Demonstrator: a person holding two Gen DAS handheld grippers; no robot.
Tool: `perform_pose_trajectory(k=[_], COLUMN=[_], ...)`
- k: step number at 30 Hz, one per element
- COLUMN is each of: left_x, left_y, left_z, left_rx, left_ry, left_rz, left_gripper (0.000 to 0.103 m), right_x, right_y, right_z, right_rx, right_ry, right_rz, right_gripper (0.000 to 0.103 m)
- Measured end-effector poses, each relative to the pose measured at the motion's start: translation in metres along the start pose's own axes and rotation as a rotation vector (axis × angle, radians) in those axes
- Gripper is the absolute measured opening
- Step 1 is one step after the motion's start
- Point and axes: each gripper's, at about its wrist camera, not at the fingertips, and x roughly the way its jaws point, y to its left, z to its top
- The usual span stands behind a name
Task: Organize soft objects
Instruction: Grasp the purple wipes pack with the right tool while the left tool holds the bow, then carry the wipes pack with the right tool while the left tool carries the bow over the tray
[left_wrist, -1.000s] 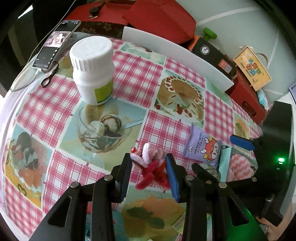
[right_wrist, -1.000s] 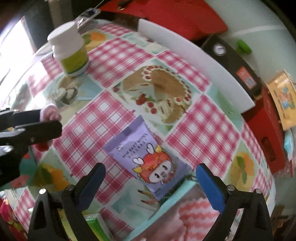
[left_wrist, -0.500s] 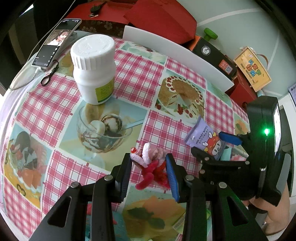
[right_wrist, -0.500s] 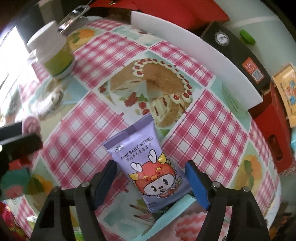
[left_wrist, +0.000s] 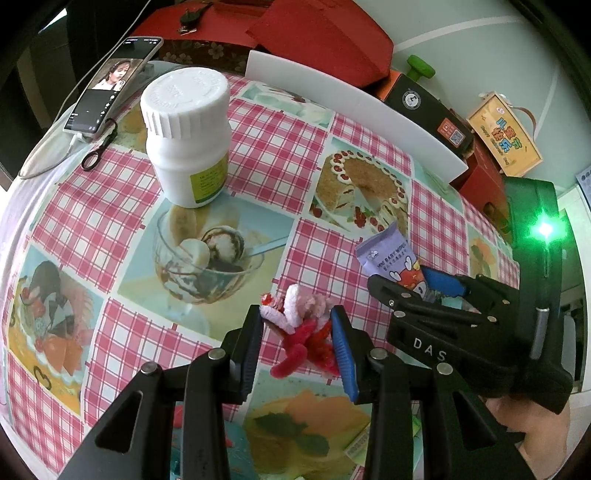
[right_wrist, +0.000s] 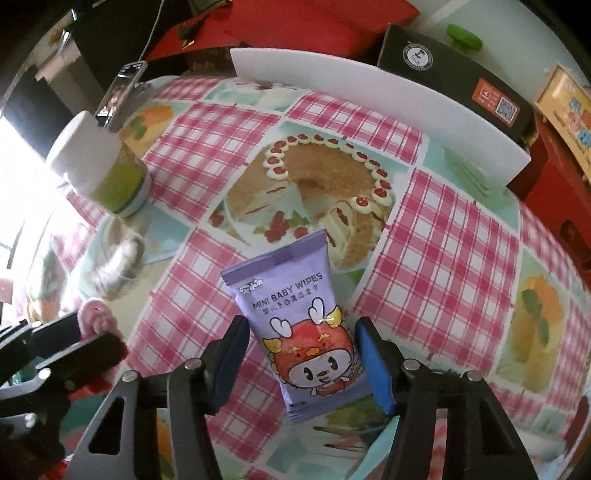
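Right wrist view: our right gripper (right_wrist: 303, 360) sits pinched on the baby wipes pack (right_wrist: 301, 332), low on its slick film, so it may slide out; left gripper (left_wrist: 297, 341) clamps the fuzzy toy (left_wrist: 301, 326) above the tablecloth (left_wrist: 92, 206); limbs may snag

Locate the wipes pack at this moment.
In the right wrist view the wipes pack sits low centre between the right claw fingers, just below the printed cake; the white bottle stands far left.
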Motion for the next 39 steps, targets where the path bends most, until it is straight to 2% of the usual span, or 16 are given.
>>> perform_pose_trajectory(k=[5, 10, 18, 30, 35, 39], left_x=[-0.004, -0.01, -0.025, -0.042, -0.047, -0.046], left_y=[0.0, -0.002, -0.012, -0.043, -0.062, -0.083], left_z=[0.0, -0.001, -0.003, -0.015, -0.022, -0.031], left_rx=[0.001, 0.008, 0.03, 0.125, 0.18, 0.241], left_ry=[-0.011, -0.022, -0.055, -0.078, -0.087, -0.077], left_rz=[-0.004, -0.007, -0.015, -0.027, -0.031, -0.051], left_gripper=[0.038, 0.038, 0.038, 0.038, 0.038, 0.038], right_x=[-0.009, -0.024, -0.081, -0.127, -0.139, -0.149], right_y=[-0.005, -0.007, -0.002, -0.018, -0.037, -0.059], right_z=[-0.002, -0.006, -0.045, -0.113, -0.148, -0.176], right_rx=[0.05, 0.091, 0.175, 0.359, 0.438, 0.509], right_ry=[-0.013, -0.042, -0.149, -0.242, -0.254, -0.257], right_rz=[0.045, 0.072, 0.108, 0.049, 0.018, -0.044], right_gripper=[0.053, 0.052, 0.052, 0.052, 0.052, 0.052])
